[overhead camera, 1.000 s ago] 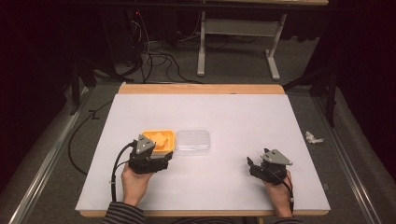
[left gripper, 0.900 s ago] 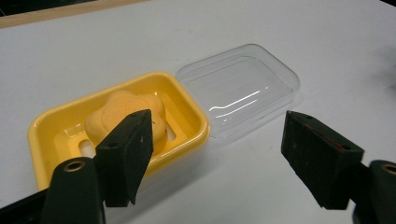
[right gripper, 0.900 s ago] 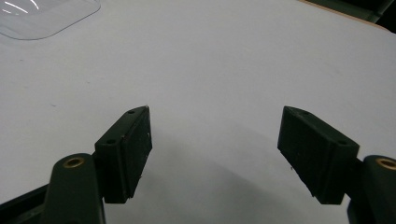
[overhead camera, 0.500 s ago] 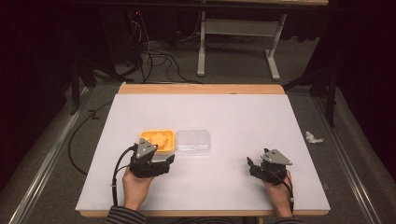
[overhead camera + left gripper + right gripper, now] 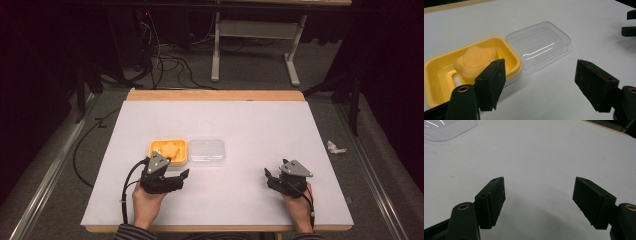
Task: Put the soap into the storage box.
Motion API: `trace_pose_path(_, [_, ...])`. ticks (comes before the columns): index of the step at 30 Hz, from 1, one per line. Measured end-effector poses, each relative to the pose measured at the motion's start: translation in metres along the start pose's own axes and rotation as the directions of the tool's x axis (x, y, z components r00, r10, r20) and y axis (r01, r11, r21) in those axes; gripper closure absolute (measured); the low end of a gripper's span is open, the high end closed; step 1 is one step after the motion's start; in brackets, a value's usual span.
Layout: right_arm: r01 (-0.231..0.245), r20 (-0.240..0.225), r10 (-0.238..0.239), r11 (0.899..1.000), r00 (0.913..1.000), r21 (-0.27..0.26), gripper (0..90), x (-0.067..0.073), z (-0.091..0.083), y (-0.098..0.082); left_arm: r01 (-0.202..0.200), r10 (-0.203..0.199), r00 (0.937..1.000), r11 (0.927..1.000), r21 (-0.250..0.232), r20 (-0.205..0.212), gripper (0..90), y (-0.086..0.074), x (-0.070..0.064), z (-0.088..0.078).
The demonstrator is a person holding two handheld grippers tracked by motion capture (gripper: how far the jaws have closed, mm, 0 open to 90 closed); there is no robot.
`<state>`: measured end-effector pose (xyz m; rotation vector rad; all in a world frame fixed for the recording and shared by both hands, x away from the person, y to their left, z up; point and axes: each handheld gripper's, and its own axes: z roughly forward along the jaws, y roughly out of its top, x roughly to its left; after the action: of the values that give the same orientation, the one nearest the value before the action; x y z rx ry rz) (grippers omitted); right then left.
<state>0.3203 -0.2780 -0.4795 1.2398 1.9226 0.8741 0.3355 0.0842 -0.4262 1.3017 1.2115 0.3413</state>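
Soap dish (image 5: 439, 72) sits just ahead of spread left tool (image 5: 540, 82); right tool (image 5: 539, 203) spread too.

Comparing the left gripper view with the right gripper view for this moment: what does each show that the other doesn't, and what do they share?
The left gripper view alone takes in the yellow soap dish with the orange flower-shaped soap lying in it, the whole clear lid beside the dish, and the tips of the right gripper at the far edge. The right gripper view alone has its own right gripper's jaws, spread over bare surface. Both share the white table, the clear lid (just a corner in the right gripper view), and wide-open jaws holding nothing, as on the left gripper.
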Motion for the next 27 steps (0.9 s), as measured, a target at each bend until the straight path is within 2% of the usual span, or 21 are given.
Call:
trace_pose_path(16, [0.001,0.000,-0.001,1.000,1.0000,0.000,26.6,0.000,0.000,0.000,0.017,-0.017,0.9998,0.9999,0.004,0.015,25.6,-0.009,-0.005,-0.003])
trace_pose_path(19, [0.001,0.000,-0.001,1.000,1.0000,0.000,26.6,0.000,0.000,0.000,0.009,-0.009,0.9998,0.9999,0.013,0.015,25.6,-0.011,-0.005,-0.003])
trace_pose_path(27, [0.001,0.000,-0.001,1.000,1.0000,0.002,26.6,0.000,0.000,0.000,0.026,-0.026,0.9994,0.9996,0.015,0.021,25.6,-0.015,-0.007,-0.003])
